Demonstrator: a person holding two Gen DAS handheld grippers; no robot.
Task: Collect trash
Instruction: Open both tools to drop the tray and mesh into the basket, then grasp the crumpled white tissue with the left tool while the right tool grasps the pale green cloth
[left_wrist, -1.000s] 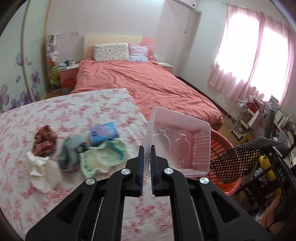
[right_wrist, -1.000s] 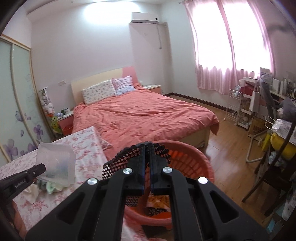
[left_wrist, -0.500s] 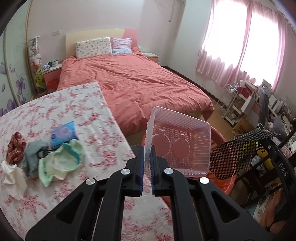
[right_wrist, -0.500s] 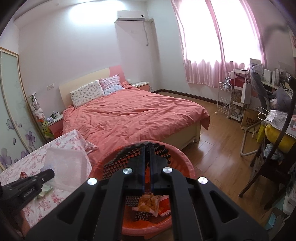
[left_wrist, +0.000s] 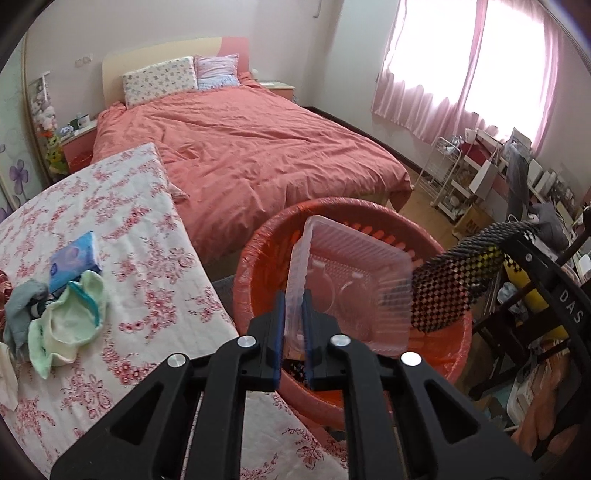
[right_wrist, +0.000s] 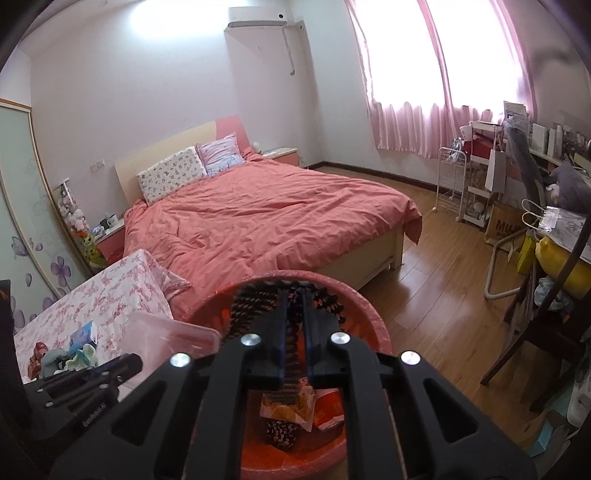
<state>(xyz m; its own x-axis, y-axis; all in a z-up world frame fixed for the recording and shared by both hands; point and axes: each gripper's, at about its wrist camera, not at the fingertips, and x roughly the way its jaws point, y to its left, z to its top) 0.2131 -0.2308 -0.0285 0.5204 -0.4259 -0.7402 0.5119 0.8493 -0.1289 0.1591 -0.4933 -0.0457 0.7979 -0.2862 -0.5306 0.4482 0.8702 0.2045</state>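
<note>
My left gripper (left_wrist: 293, 314) is shut on the rim of a clear plastic tray (left_wrist: 354, 280) and holds it above a red basket (left_wrist: 258, 266). My right gripper (right_wrist: 294, 314) is shut on a black checkered wrapper (right_wrist: 255, 302), also over the basket (right_wrist: 362, 314); the wrapper shows in the left wrist view (left_wrist: 454, 280) at the basket's right rim. Food wrappers (right_wrist: 295, 410) lie in the basket's bottom. The clear tray also shows in the right wrist view (right_wrist: 166, 332).
A table with a floral cloth (left_wrist: 122, 229) carries a blue packet (left_wrist: 72, 260), a pale green cloth (left_wrist: 70, 321) and other crumpled items at its left. A bed with a salmon cover (left_wrist: 240, 147) lies behind. Shelves, a chair and clutter (right_wrist: 535, 221) stand at the right.
Both grippers have moved over the red basket with their loads. The left gripper has carried the clear tray rightward off the table edge and tilted down, the basket now beneath it.
</note>
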